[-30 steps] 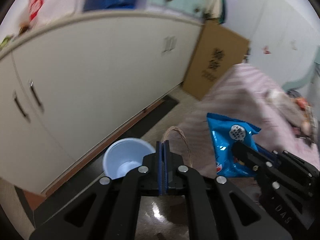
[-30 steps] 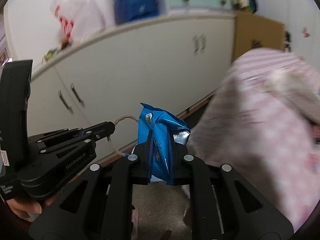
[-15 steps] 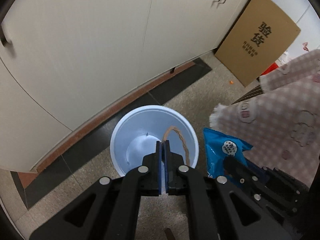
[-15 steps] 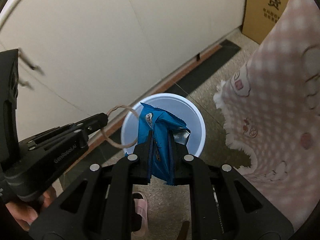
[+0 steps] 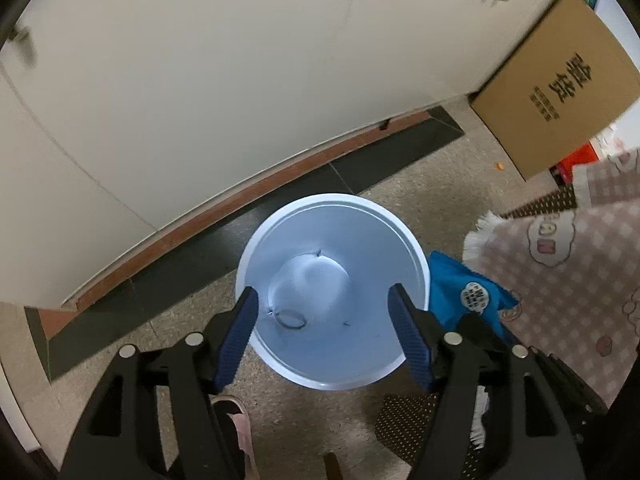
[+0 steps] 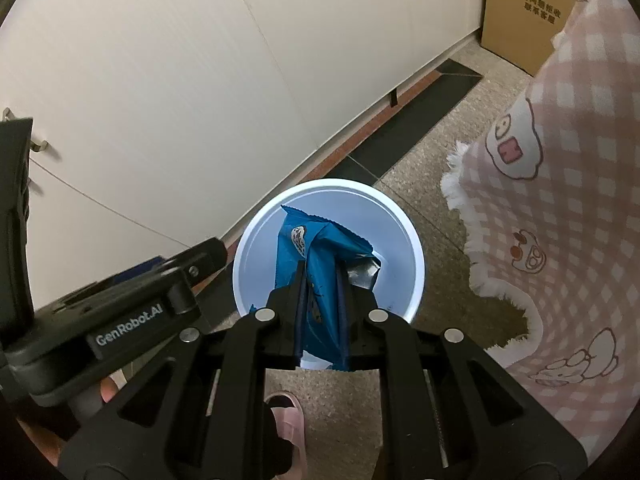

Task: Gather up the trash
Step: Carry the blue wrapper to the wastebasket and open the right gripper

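The left gripper (image 5: 322,320) is held above the pale blue bin (image 5: 416,258), pointing steeply down into it; its jaws have just been opening and now stand wide apart, with nothing between the blue pads. Directly below them, on the bin's floor, a small loop of cord (image 5: 291,319) can be made out, so that piece of trash is judged to be already collected. The right gripper (image 6: 320,300) is seen over the same bin (image 6: 412,240), its jaws nearly closed and clamped on a crumpled blue snack wrapper (image 6: 316,248), which sticks out ahead of the fingertips and hangs above the bin's opening without having been let go. From the left wrist view the wrapper (image 5: 468,292) appears just to the right of the bin's rim, beside the hanging edge of a pink checked cloth (image 6: 560,200). What is left, as far as can be judged, is the release of the wrapper into the bin; whether more trash lies elsewhere cannot be told. A pink slipper (image 6: 286,420) is visible on the floor beneath the right gripper.
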